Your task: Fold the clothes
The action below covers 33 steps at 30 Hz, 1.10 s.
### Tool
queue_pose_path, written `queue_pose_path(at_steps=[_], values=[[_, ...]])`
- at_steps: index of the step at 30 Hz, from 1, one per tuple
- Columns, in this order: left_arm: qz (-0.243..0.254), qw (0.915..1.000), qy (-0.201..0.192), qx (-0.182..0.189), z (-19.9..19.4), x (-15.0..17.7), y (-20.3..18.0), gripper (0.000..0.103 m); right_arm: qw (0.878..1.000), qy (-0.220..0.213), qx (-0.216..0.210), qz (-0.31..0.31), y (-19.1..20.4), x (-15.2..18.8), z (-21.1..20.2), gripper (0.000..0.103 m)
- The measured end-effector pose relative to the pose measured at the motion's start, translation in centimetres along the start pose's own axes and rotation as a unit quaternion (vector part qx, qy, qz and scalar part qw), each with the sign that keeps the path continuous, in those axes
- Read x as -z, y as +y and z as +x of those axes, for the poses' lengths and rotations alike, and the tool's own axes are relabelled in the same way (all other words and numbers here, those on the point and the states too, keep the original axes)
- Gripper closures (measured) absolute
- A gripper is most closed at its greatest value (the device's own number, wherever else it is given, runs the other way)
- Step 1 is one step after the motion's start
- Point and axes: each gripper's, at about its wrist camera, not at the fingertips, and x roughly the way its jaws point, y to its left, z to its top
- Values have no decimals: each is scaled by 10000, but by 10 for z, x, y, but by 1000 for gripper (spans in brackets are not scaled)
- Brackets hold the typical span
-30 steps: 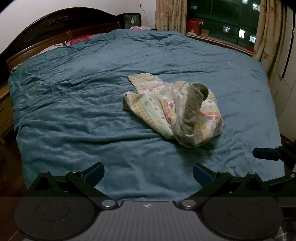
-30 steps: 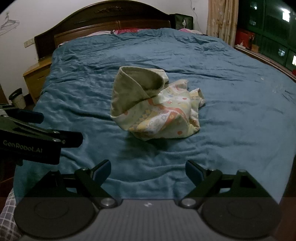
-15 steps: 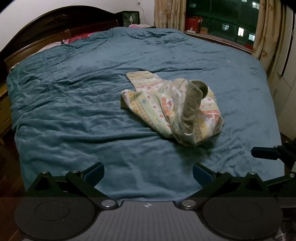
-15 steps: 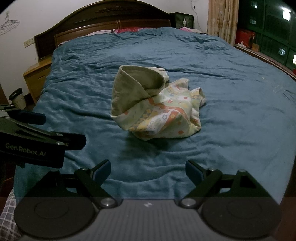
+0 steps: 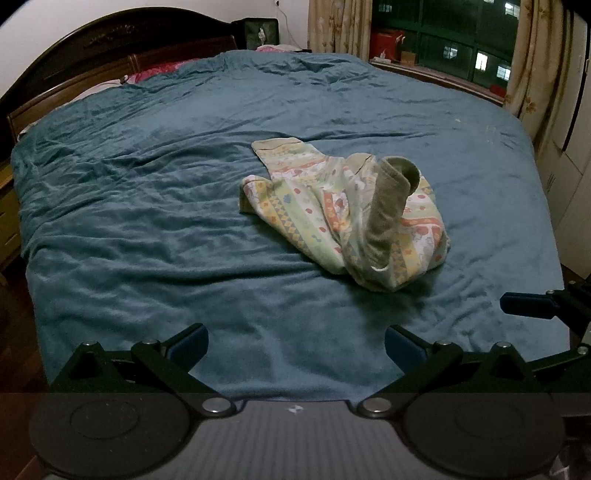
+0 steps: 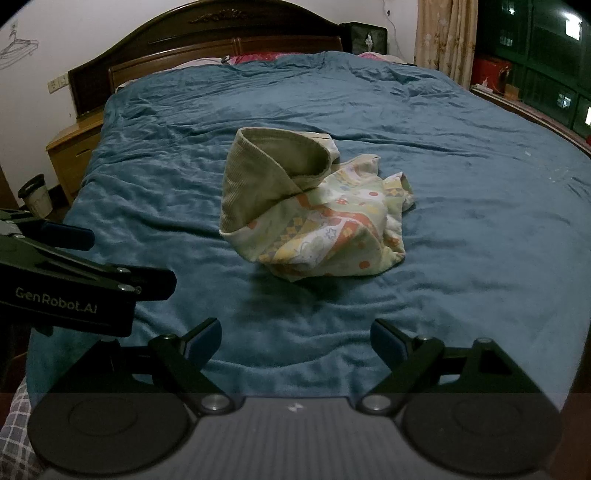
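A crumpled patterned garment (image 5: 332,210) with an olive ribbed waistband (image 5: 388,210) lies in a heap on the teal blanket, right of middle. It also shows in the right wrist view (image 6: 325,229), with the waistband (image 6: 266,177) standing up on its left. My left gripper (image 5: 295,347) is open and empty over the bed's near edge, short of the garment. My right gripper (image 6: 295,343) is open and empty, also short of it. The right gripper's finger shows at the left wrist view's right edge (image 5: 532,304); the left gripper's body shows at the right wrist view's left (image 6: 74,288).
The teal blanket (image 5: 147,221) covers a large bed with a dark wooden headboard (image 6: 221,29). A wooden nightstand (image 6: 70,147) and a small bin (image 6: 35,195) stand to the left. Curtains and a window sill (image 5: 443,74) lie beyond the bed's right side.
Both grippers have edged slightly closer to the bed and garment. Both stay open. The garment has not moved.
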Motion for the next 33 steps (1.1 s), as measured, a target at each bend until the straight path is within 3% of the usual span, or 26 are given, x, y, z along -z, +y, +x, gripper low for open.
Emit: queue_pose_path(at_steps=[33], values=[[27,9995,291,69,41,-20,4,0,9996,224,-100,122,-8,-15,35,13]])
